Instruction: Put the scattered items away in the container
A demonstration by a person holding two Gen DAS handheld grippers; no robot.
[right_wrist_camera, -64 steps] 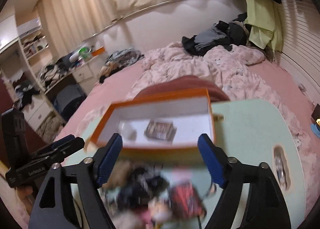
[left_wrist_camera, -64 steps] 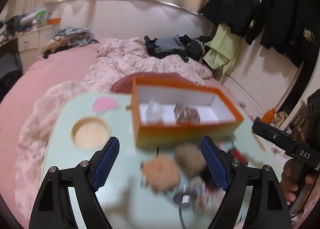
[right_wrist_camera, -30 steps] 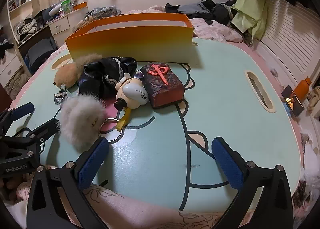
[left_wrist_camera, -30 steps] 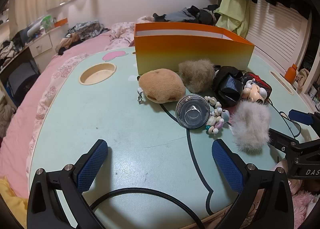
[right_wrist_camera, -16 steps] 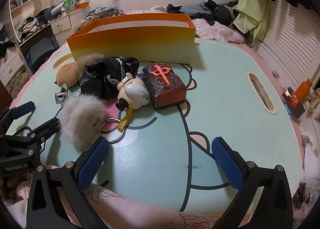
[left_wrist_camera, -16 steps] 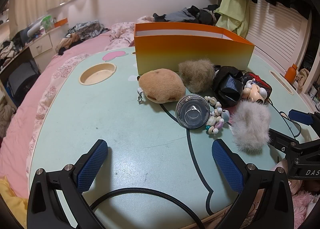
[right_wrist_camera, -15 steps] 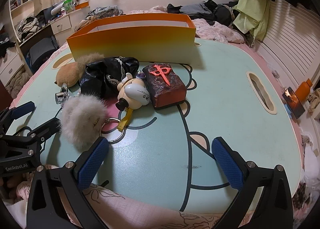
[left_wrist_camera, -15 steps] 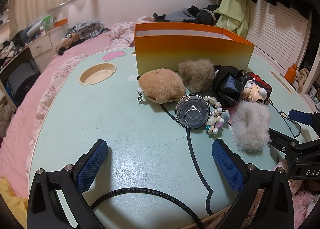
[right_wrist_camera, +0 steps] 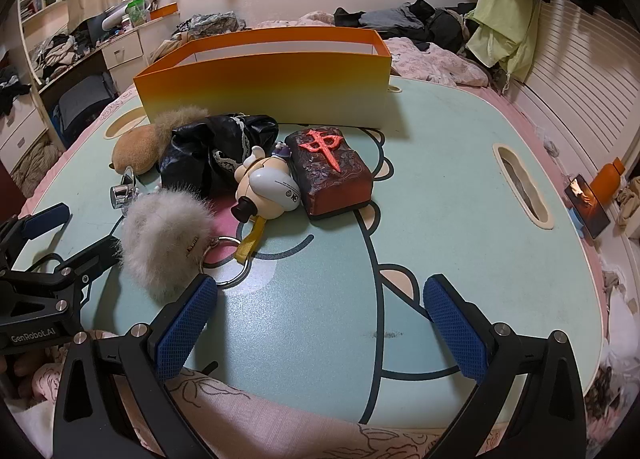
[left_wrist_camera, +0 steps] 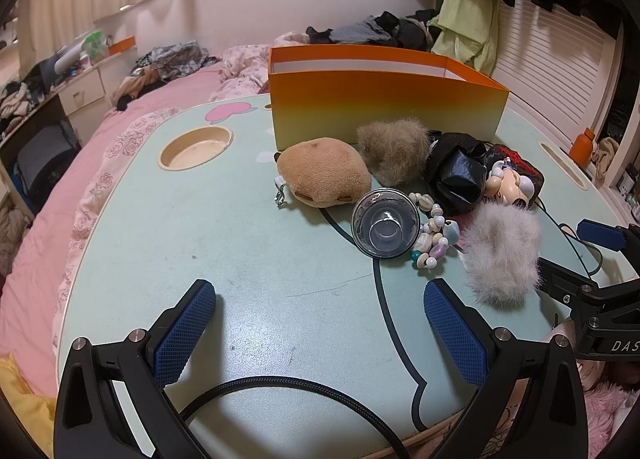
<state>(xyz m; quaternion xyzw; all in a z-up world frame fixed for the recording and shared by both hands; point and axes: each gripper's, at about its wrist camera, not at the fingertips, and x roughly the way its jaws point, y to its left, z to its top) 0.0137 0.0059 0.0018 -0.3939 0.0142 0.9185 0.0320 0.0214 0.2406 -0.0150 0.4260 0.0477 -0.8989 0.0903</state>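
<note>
Left gripper (left_wrist_camera: 320,323): fingers (left_wrist_camera: 182,335) wide apart, holding nothing, touching nothing; they hover over bare surface (left_wrist_camera: 168,227) near its front edge, with a black cable (left_wrist_camera: 280,385) looping between them.
Right gripper (right_wrist_camera: 320,323): fingers (right_wrist_camera: 454,325) wide apart, empty; its left finger sits just in front of the grey pompom (right_wrist_camera: 164,235), whether touching I cannot tell.
Box (left_wrist_camera: 384,95): one, orange fading to yellow, open-topped, standing at the far side of the surface; only its white inner wall shows, contents cannot be told from here.
Items: all outside the box, clustered just in front of it.
Plush (left_wrist_camera: 322,173): one, tan, rounded, with a small metal clip (left_wrist_camera: 279,193) at its left.
Brown pompom (left_wrist_camera: 394,151): one, touching the plush and close to the box wall.
Grey pompom: one, nearest the grippers, with a key ring (right_wrist_camera: 228,263) attached.
Black pouch (right_wrist_camera: 218,151): one, crumpled, between the brown pompom and the figure.
Figure (right_wrist_camera: 266,181): one, white, lying on its side against the tile, a yellow strap (right_wrist_camera: 250,241) trailing from it.
Tile (right_wrist_camera: 330,171): one, dark red block with a red character on top.
Glass (left_wrist_camera: 386,229): one, clear, lying on its side, mouth toward the left camera.
Beads (left_wrist_camera: 434,231): one string, just beside the glass.
Cup hole (left_wrist_camera: 196,147): one round recess, left of the box.
Slot (right_wrist_camera: 520,185): one long recess, on the right.
</note>
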